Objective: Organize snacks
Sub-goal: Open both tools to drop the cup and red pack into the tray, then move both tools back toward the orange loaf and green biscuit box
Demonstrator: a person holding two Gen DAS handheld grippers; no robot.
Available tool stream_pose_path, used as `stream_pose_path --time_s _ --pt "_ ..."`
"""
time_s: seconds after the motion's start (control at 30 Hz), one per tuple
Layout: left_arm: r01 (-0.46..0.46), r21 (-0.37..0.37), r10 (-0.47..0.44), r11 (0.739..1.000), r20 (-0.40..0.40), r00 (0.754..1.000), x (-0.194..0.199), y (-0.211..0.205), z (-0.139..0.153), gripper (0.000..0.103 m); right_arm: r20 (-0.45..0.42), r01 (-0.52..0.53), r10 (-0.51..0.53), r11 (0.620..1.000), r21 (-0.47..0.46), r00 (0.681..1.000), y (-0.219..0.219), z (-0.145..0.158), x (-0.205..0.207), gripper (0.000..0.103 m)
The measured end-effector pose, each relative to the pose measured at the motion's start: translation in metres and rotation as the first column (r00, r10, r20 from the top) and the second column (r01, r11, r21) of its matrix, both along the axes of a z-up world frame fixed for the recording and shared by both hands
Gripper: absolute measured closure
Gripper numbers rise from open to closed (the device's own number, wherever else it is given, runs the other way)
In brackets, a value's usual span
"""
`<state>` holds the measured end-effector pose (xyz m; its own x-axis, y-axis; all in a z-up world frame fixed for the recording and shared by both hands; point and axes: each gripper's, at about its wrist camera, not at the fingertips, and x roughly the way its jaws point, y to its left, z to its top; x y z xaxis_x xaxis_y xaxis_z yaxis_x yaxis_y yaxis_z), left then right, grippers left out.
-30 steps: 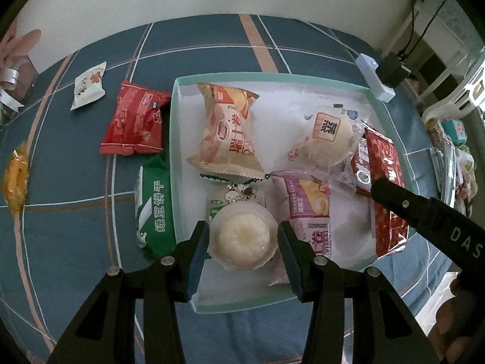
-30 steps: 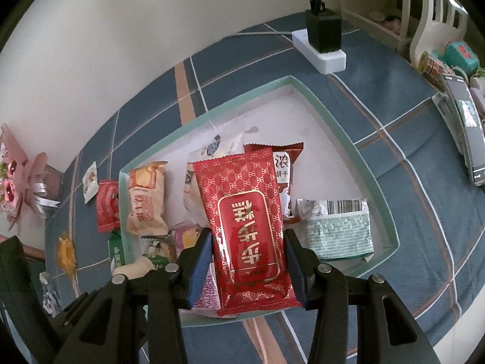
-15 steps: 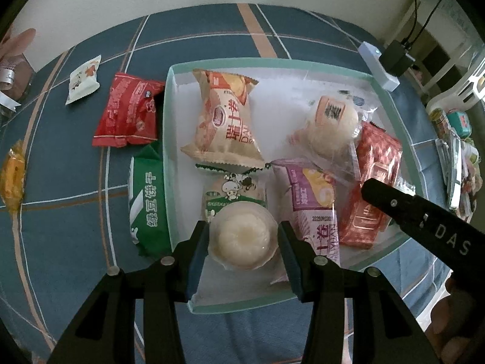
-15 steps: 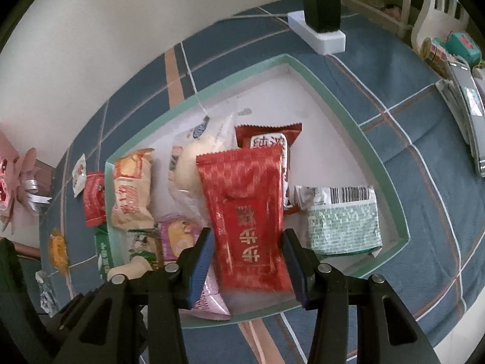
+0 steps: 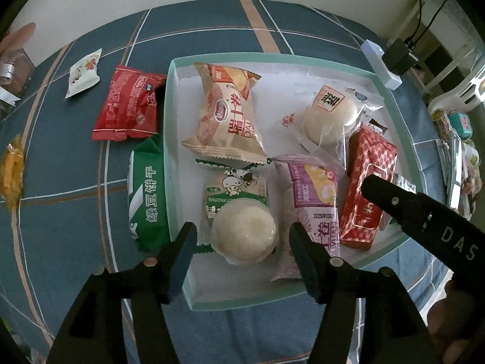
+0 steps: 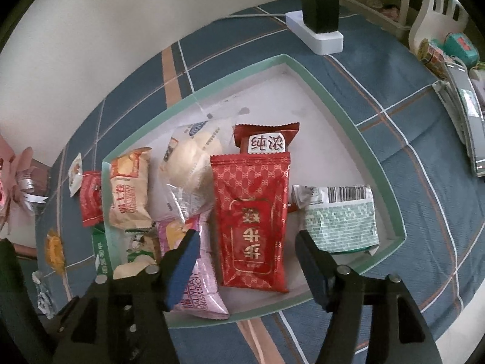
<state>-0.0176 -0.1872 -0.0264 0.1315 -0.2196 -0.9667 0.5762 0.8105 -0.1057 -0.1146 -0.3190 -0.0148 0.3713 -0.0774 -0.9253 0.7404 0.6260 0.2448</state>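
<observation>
A shallow tray with a mint-green rim (image 5: 394,112) (image 6: 342,112) holds several snack packs. My left gripper (image 5: 242,242) hangs over its near edge, jaws opening; the round pale cake (image 5: 244,235) lies between the pads, free of both, resting on a green-and-white cow-print pack (image 5: 233,188). My right gripper (image 6: 247,254) is also opening above the long red patterned pack (image 6: 251,221), which lies flat in the tray and touches neither pad. In the left wrist view that red pack (image 5: 368,194) sits at the tray's right, under the right gripper's black finger.
On the blue plaid cloth left of the tray lie a green biscuit pack (image 5: 147,194), a red pack (image 5: 127,106), a small white pack (image 5: 83,72) and an orange one (image 5: 12,170). A white power strip (image 6: 315,33) with a black plug sits behind the tray. Clutter lines the right edge.
Both grippers have opened. The round cake is released onto the cow-print pack, and the red pack, held tilted up before, now lies flat in the tray.
</observation>
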Motion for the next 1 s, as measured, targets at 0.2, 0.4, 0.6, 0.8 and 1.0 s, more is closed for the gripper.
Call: stream_pose_path --time_s 0.2,0.4,0.6,0.8,1.0 --pt "-0.034 -0.011 0.034 0.999 0.006 0.999 0.008 0.01 0.01 0.036 -0.009 -0.004 0.004 1.0 -0.019 1.0 0.0 0.004 0.0 0.023" --pt "-0.094 -0.043 0.094 0.995 0.015 0.995 0.019 0.027 0.021 0.022 -0.014 -0.024 0.023 0.999 -0.044 1.0 0.004 0.006 0.002 0.012" --pt "-0.186 -0.041 0.188 0.982 0.042 0.981 0.033 0.045 0.025 0.021 -0.02 -0.049 0.048 0.996 -0.068 0.999 0.009 0.01 0.005 0.007" --pt "-0.313 -0.033 0.314 0.949 0.076 0.946 0.053 0.076 0.028 0.017 -0.029 -0.085 0.083 0.992 -0.089 0.996 0.021 0.012 0.013 0.007" --pt "-0.4 -0.023 0.401 0.916 0.094 0.911 0.067 0.104 0.028 0.009 -0.037 -0.153 0.149 0.982 -0.114 0.988 0.04 0.014 0.024 0.006"
